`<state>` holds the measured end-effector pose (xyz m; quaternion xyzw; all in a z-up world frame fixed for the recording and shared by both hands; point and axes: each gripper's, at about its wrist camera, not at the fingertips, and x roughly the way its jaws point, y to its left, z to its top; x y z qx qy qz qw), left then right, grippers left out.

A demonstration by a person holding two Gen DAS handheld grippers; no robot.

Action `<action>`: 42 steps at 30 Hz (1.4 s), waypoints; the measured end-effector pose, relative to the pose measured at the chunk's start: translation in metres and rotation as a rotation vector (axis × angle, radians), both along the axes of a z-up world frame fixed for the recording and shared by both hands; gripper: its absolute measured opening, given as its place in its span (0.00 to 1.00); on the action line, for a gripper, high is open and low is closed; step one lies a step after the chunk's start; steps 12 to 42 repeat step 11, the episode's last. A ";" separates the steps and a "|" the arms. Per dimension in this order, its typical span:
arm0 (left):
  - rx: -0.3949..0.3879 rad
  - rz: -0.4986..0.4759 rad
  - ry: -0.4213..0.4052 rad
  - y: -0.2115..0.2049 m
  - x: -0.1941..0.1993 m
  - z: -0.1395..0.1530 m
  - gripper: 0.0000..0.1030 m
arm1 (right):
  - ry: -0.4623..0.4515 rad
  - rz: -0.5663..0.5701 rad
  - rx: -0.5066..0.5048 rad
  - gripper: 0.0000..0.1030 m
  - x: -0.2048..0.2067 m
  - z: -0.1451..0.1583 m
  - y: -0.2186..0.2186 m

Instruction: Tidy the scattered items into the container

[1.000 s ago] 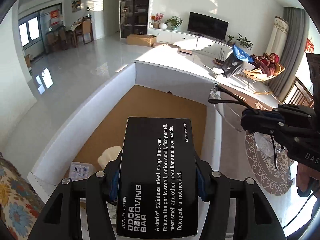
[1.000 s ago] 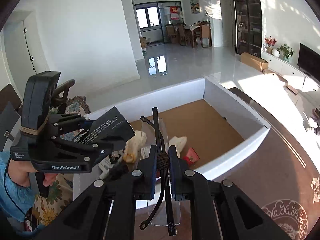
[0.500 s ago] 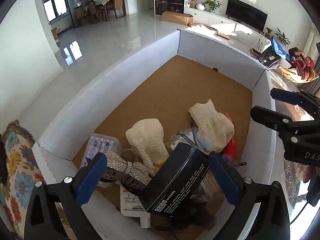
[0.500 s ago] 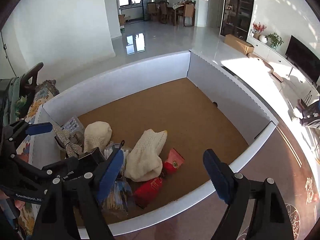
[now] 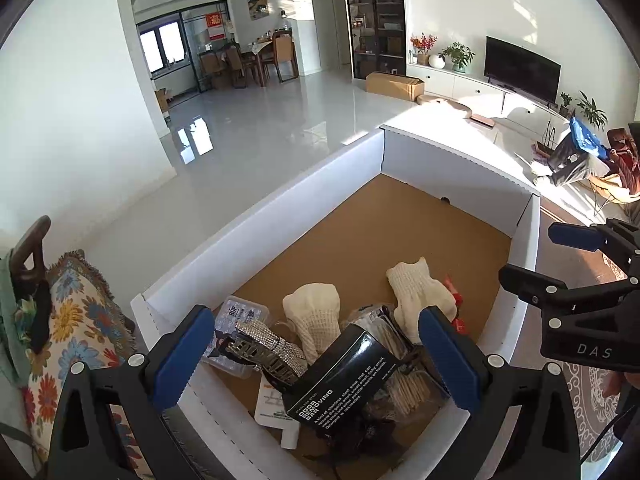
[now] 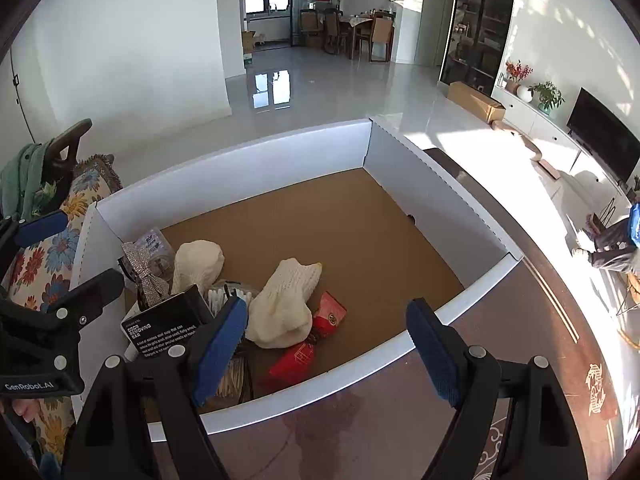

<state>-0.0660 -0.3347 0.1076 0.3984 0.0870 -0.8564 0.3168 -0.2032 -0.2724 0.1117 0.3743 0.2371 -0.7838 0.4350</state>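
Now both hand-held grippers hover above a large white cardboard box (image 6: pixel 440 184) with a brown floor, and both are empty. From the left wrist camera, the left gripper (image 5: pixel 316 356) has its blue-padded fingers (image 5: pixel 182 354) spread wide over the box's near corner. From the right wrist camera, the right gripper (image 6: pixel 326 344) is likewise spread wide, above the box's near wall. Inside, gathered at one end, lie a black carton (image 5: pixel 346 378) printed "odor removing bar", tilted on top of the pile, two cream knitted gloves (image 6: pixel 286 306), red packets (image 6: pixel 316 336), a sparkly bow (image 6: pixel 140 268), a small clear plastic case (image 5: pixel 240 314) and a pack of cotton swabs (image 5: pixel 408 380). Most of the box floor is bare. Outside the box, the dark tabletop (image 6: pixel 500 320) shows nothing loose, so tidying looks nearly or fully done, though parts of the table are out of view.
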 end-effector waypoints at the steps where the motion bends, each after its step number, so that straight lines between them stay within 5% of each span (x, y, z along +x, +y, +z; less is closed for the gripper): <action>1: 0.002 0.000 0.002 0.001 0.000 0.001 1.00 | -0.002 -0.001 0.007 0.80 -0.001 -0.002 0.000; 10: 0.066 0.073 0.018 -0.003 0.008 -0.004 1.00 | 0.002 -0.001 0.021 0.80 -0.001 -0.014 -0.006; 42: 0.066 0.071 0.019 -0.003 0.008 -0.004 1.00 | 0.001 0.001 0.016 0.80 -0.001 -0.014 -0.007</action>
